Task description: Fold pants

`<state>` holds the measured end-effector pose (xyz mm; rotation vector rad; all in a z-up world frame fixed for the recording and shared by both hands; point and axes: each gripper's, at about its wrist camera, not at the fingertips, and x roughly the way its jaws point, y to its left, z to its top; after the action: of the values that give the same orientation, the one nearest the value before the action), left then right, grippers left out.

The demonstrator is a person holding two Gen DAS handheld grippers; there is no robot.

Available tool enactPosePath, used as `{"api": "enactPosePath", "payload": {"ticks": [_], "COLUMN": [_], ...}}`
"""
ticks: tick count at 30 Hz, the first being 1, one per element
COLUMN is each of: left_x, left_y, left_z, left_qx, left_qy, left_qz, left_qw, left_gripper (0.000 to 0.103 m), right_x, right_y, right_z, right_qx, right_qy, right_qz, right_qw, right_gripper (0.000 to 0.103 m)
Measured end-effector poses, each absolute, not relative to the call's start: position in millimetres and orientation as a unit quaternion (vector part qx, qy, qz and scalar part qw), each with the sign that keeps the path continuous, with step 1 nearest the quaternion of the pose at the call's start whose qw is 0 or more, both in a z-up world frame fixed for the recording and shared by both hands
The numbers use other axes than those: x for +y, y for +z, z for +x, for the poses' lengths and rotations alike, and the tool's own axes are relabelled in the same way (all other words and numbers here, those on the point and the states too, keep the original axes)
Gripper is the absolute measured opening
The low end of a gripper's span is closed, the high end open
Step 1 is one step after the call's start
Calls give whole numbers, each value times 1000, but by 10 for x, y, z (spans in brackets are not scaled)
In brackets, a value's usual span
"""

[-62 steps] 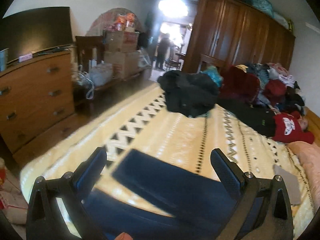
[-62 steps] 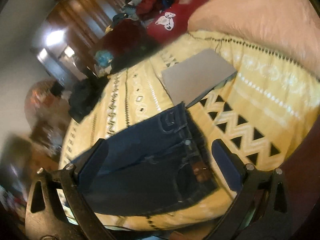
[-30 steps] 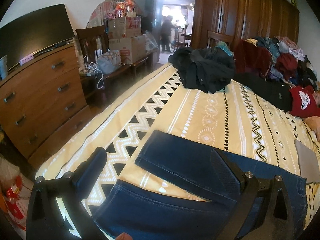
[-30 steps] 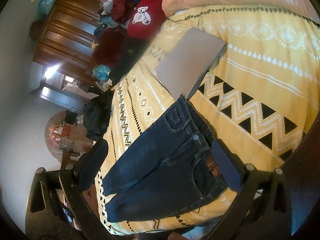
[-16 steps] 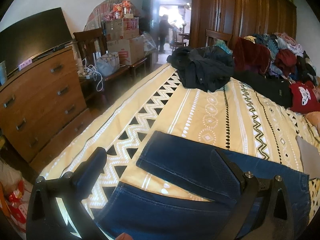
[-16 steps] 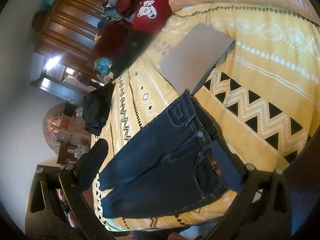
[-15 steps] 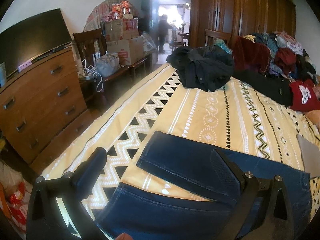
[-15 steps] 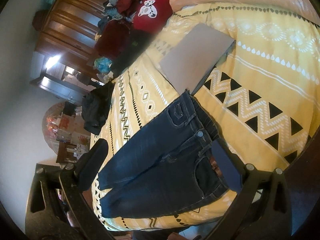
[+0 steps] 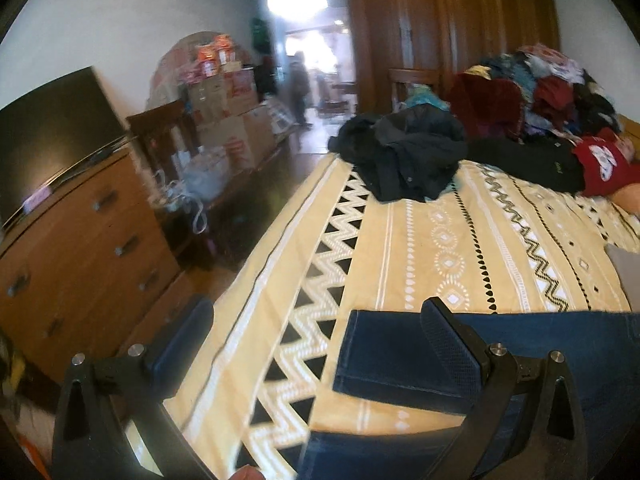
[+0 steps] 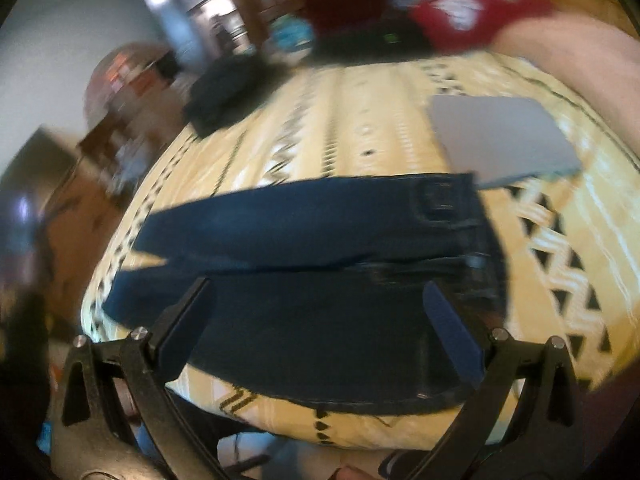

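Note:
Dark blue jeans [image 10: 320,248] lie flat on the yellow patterned bedspread [image 10: 360,128], waistband to the right, both legs running left. In the left wrist view the leg hems [image 9: 400,356] lie at the lower right near the bed's corner. My left gripper [image 9: 316,320] is open and empty, hovering just above the leg ends. My right gripper [image 10: 316,304] is open and empty, low over the seat and thigh area of the jeans. The right wrist view is motion-blurred.
A grey laptop [image 10: 500,136] lies on the bed just beyond the waistband. A black jacket [image 9: 404,156] and a pile of clothes [image 9: 540,88] sit at the far end. A pink pillow [image 10: 580,56] is at right. A wooden dresser [image 9: 80,248] stands left of the bed.
My left gripper has swung left and dropped toward the leg hems. My right gripper has rotated and come down closer over the jeans, which now lie across its view.

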<state>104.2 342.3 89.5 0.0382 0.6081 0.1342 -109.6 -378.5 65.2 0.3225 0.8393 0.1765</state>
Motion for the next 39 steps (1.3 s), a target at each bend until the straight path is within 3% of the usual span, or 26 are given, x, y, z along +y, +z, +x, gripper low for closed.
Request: {"api": "enactPosePath", "payload": {"ticks": [3, 9, 14, 19, 28, 31, 33, 36, 39], "left_x": [3509, 3402, 3390, 3596, 3551, 3495, 3469, 3475, 3554], "left_y": [701, -409, -1055, -1404, -1678, -1698, -1682, -1639, -1524], "left_z": [1314, 2084, 2564, 2932, 3243, 3316, 3319, 3253, 3128], "left_qx": [330, 438, 479, 489, 507, 502, 491, 478, 451], "left_qy": [17, -51, -53, -62, -91, -98, -96, -90, -92], "left_qz": [-5, -10, -5, -63, -55, -53, -48, -44, -65], "left_qw": [944, 897, 876, 868, 855, 858, 864, 873, 885], "left_gripper": [103, 103, 103, 99, 96, 73, 36, 20, 17], "right_x": [-3405, -2944, -2695, -2565, -2372, -2303, -2282, -2304, -2441], "right_y": [584, 283, -31, -281, -526, -580, -599, -602, -578], "right_z": [-878, -428, -119, 142, 403, 453, 477, 505, 509], "right_qx": [412, 437, 465, 484, 493, 498, 499, 494, 484], "right_qy": [113, 150, 161, 163, 181, 187, 190, 193, 185], "right_qz": [113, 84, 71, 74, 82, 82, 80, 84, 96], "right_qw": [897, 883, 868, 857, 847, 843, 842, 843, 850], "right_gripper": [103, 103, 103, 103, 103, 103, 103, 103, 103]}}
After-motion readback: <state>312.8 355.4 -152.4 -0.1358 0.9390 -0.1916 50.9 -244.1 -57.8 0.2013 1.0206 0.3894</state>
